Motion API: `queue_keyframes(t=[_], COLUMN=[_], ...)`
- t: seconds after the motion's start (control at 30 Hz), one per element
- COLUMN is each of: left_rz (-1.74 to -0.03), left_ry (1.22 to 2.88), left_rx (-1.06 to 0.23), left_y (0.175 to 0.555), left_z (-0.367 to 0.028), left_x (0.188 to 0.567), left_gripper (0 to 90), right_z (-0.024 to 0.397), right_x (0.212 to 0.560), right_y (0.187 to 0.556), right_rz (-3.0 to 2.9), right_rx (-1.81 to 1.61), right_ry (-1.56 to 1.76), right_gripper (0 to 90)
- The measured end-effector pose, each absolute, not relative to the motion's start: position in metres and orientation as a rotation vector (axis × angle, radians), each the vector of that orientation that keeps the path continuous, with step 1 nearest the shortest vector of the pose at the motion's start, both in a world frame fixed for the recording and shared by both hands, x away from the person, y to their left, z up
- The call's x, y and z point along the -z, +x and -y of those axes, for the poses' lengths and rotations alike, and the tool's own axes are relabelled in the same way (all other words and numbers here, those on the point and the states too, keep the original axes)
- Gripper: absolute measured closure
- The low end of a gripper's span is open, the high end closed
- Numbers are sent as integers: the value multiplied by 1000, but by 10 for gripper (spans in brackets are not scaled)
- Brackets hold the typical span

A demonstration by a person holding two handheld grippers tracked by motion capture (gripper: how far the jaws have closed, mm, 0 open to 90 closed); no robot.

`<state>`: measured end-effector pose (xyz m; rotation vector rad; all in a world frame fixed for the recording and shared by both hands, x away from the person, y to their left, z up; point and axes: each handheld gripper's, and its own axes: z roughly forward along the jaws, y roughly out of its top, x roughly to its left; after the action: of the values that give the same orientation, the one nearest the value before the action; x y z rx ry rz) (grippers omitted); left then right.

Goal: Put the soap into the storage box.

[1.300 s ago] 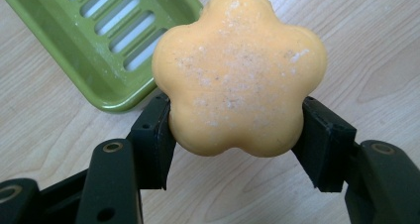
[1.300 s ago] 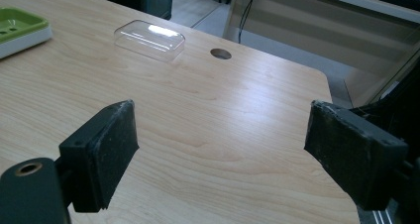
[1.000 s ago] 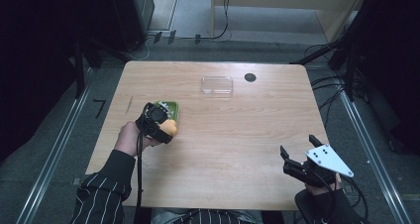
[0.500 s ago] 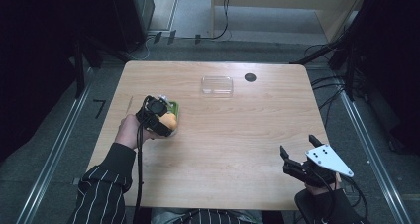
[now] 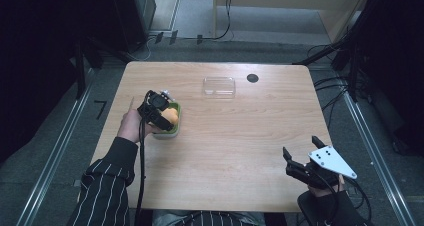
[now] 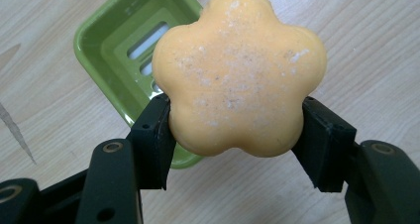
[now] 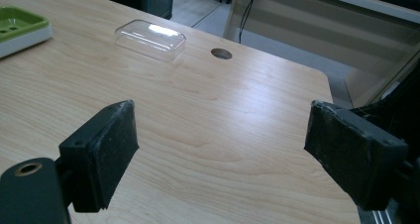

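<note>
Soap (image 6: 239, 73) sat clamped between the jaws of the left gripper (image 6: 237, 130), just above the green dish (image 6: 119, 50) – the step looked like putting it in. Next, I think it had to go lower and be let go gently. The right gripper (image 7: 218, 154) waited with its jaws wide apart over the table (image 5: 250, 131), holding nothing. The clear lid (image 5: 219, 86) lay far off – part of the dish was hidden behind the soap
</note>
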<state>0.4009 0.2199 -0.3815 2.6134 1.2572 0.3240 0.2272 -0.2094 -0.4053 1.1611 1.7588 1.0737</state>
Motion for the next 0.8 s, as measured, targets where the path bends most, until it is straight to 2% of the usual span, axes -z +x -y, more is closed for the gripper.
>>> queue_keyframes(t=[0.8], left_rz=[-1343], left_ry=[2626], left_rx=[-340], left_y=[430], left_z=[-233], left_x=[408], left_gripper=[398], right_z=[209], right_x=[405], right_y=[227], right_rz=[-1762], right_rx=[-1072], right_ry=[1158], right_gripper=[133])
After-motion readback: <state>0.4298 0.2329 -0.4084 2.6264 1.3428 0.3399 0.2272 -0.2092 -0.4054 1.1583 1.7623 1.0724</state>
